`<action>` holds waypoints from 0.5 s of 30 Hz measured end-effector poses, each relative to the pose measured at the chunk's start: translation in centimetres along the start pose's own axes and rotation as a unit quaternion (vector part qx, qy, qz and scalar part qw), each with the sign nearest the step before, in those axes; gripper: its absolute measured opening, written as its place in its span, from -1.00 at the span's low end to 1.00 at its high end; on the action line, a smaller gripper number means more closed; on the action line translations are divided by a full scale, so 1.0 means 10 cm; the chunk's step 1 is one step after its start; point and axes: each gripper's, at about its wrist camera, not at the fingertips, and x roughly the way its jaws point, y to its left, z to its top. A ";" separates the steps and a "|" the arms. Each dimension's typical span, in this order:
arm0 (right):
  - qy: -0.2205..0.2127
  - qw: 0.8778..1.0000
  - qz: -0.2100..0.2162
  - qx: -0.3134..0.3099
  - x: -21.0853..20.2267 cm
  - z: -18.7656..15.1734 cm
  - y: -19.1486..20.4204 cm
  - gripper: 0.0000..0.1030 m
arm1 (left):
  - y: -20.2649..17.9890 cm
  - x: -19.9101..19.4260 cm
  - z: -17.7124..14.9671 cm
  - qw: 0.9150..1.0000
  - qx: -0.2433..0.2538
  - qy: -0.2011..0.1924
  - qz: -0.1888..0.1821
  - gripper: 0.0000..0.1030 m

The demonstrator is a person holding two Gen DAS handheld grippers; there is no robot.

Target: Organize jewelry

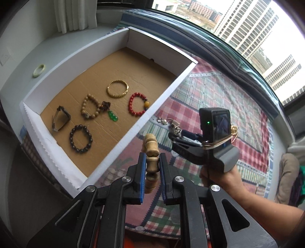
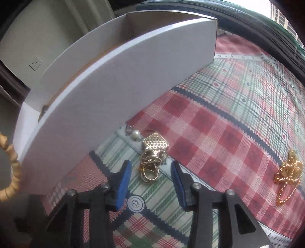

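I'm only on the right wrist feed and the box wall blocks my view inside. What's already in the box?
Observer: Six pieces lie on the box floor, among them a gold bangle and a red bead bracelet.
Operator: What is the left gripper doing?
Observer: The left gripper is shut on a tan wooden bead bracelet, just outside the box's near wall.
Operator: Anything outside the box that I'm missing?
Observer: A pale green bangle rests on the white ledge beyond the box's far side.

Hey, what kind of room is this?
Likely a bedroom in a high-rise flat: a plaid quilt covers the surface, a big window overlooks tower blocks, and a curtain hangs nearby.
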 end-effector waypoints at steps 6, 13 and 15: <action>-0.020 1.000 -0.022 -0.010 0.03 -0.09 0.02 -0.57 | -0.20 0.34 -0.16 1.000 0.027 0.009 0.001 -0.77; -0.002 0.996 -0.065 0.053 -0.57 -0.67 -0.59 -0.58 | -0.76 0.81 -0.26 0.995 0.102 -0.006 0.004 -0.77; 0.002 0.993 -0.090 0.073 -0.75 -0.90 -0.81 -0.57 | -0.98 0.98 -0.33 0.990 0.141 -0.016 -0.001 -0.74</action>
